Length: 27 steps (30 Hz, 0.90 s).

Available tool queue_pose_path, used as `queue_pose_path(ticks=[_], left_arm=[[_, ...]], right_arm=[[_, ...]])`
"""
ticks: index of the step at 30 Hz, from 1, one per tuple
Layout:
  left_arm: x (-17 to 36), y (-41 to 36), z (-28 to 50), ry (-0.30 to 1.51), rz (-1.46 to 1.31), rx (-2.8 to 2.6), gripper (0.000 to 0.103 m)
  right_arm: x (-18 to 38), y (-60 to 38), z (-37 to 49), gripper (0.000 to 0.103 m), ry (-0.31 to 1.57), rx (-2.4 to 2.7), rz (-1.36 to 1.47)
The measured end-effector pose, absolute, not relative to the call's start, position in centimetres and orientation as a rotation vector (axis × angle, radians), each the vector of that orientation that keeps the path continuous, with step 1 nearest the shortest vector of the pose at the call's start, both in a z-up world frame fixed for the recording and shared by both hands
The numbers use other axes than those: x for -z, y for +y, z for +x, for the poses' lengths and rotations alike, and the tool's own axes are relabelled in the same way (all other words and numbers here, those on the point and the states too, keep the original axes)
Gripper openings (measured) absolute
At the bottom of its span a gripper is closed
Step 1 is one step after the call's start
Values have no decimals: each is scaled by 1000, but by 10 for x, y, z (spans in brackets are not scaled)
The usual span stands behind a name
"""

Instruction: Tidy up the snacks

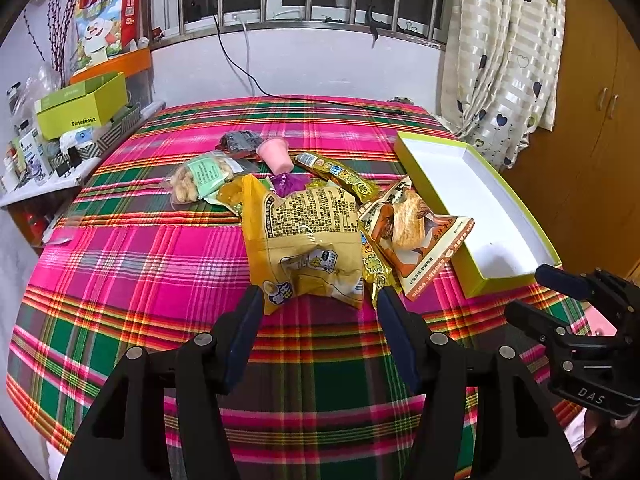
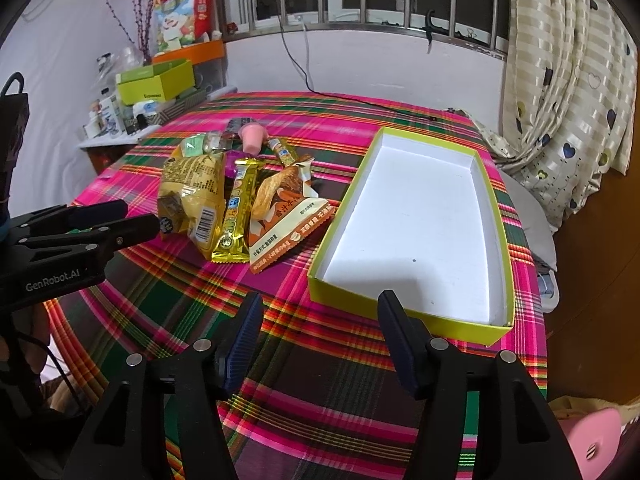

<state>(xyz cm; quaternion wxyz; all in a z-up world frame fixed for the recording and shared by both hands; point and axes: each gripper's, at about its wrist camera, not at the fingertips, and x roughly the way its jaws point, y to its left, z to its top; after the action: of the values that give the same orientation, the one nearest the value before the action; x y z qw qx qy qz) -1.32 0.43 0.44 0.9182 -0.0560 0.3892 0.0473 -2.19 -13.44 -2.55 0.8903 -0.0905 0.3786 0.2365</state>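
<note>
A pile of snacks lies mid-table: a big yellow bag [image 1: 308, 240] [image 2: 192, 196], a gold bar wrapper [image 2: 236, 216], an orange-and-white packet [image 1: 416, 232] [image 2: 284, 216], a pink cup [image 1: 274, 155] [image 2: 253, 136], a peanut bag [image 1: 200, 176] and a dark packet [image 1: 238, 140]. An empty green-rimmed white box [image 1: 472, 200] [image 2: 424, 232] lies to the right. My left gripper [image 1: 320, 300] [image 2: 140, 220] is open and empty, just short of the yellow bag. My right gripper [image 2: 320, 308] [image 1: 532, 292] is open and empty at the box's near edge.
The table wears a pink-green plaid cloth [image 1: 160, 264] [image 2: 320, 380]. A cluttered side shelf with a green box [image 1: 80, 108] [image 2: 156, 82] stands at the back left. A black cable [image 1: 320, 98] runs across the far edge. Curtains [image 1: 500, 52] hang at the right.
</note>
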Motion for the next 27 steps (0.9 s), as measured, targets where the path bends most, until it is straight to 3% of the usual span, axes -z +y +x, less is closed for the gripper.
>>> queue_pose_path(ticks=[27], left_arm=[[1,15,-12,825,-158,-75,60]], right_arm=[[29,-118,-25,62,818,-593,-217]])
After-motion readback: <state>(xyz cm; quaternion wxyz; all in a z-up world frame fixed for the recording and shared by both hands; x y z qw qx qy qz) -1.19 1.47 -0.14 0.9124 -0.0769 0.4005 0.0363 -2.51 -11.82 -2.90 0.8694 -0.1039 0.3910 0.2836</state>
